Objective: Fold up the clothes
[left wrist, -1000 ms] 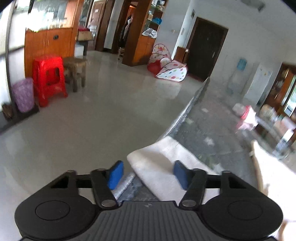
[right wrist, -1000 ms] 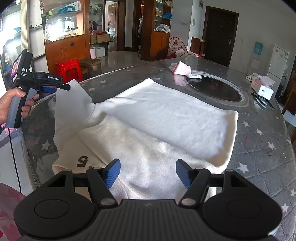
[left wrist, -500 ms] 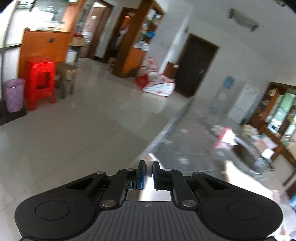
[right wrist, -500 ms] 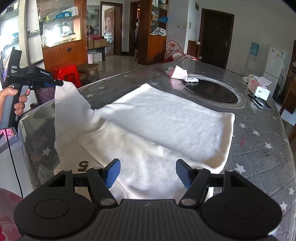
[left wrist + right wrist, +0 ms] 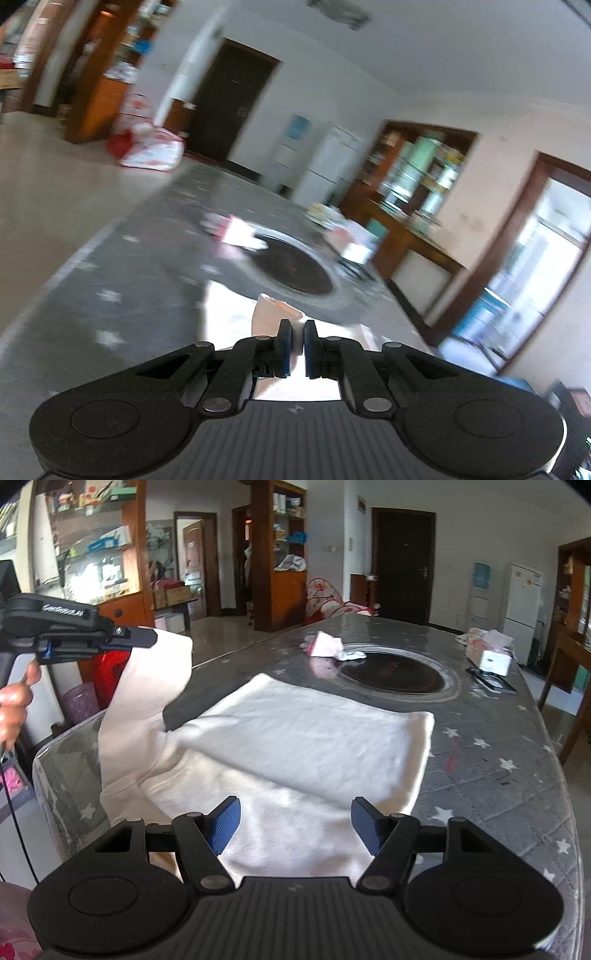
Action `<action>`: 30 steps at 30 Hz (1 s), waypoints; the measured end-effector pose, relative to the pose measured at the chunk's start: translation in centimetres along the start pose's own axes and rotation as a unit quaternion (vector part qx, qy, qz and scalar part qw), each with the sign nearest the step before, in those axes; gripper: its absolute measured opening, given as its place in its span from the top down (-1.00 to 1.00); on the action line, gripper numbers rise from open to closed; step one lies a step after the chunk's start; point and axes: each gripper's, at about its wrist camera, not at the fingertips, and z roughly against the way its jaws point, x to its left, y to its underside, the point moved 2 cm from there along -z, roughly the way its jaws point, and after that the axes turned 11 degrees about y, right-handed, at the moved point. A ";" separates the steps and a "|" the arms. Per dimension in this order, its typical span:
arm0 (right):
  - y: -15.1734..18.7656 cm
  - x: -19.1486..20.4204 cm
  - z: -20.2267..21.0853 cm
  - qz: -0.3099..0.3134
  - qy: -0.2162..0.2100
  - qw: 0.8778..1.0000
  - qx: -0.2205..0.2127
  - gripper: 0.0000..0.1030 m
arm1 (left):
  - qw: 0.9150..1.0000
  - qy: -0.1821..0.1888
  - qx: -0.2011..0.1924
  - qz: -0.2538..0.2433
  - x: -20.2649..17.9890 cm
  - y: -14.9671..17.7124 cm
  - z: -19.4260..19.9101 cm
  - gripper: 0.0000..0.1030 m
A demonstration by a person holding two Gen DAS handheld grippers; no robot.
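While your left tool (image 5: 142, 638) pinches a lifted flap of the white garment (image 5: 303, 738) at the counter's (image 5: 495, 760) left edge, the rest lies flat. Your right tool (image 5: 293, 825) hovers open over its near part.

The garment (image 5: 295, 746) lies spread on the table (image 5: 498, 768), its left sleeve lifted off the table's left edge in the left gripper (image 5: 147, 638), with the round hob (image 5: 391, 674) behind it and a tissue box (image 5: 491, 657) far right.

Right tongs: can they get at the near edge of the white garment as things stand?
Probably yes. The right tongs are open just above the white garment, with nothing between; the left tongs lift only its far sleeve.
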 end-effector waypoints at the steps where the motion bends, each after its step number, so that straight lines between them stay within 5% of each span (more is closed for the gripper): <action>1: 0.1 -0.3 0.1 -0.005 0.002 1.000 0.000 -0.32 | 1.000 0.010 0.007 -0.003 -0.7 0.3 -0.7 0.87; 14: 0.5 -3.5 0.5 -0.061 0.031 0.998 0.003 -0.28 | 0.990 0.093 0.101 -0.037 -6.0 5.8 -6.9 0.86; 19: 0.2 -4.0 0.4 -0.081 0.039 0.996 -0.003 -0.20 | 0.982 0.111 0.144 -0.055 -6.8 8.0 -7.6 0.62; 24: 0.0 -3.7 -0.1 -0.083 0.030 0.996 0.002 -0.15 | 0.979 0.113 0.146 -0.084 -6.8 8.7 -6.4 0.19; 30: 0.3 -1.8 -1.3 -0.065 -0.008 0.998 0.023 0.14 | 0.982 0.063 0.118 -0.130 -4.6 8.1 -2.3 0.12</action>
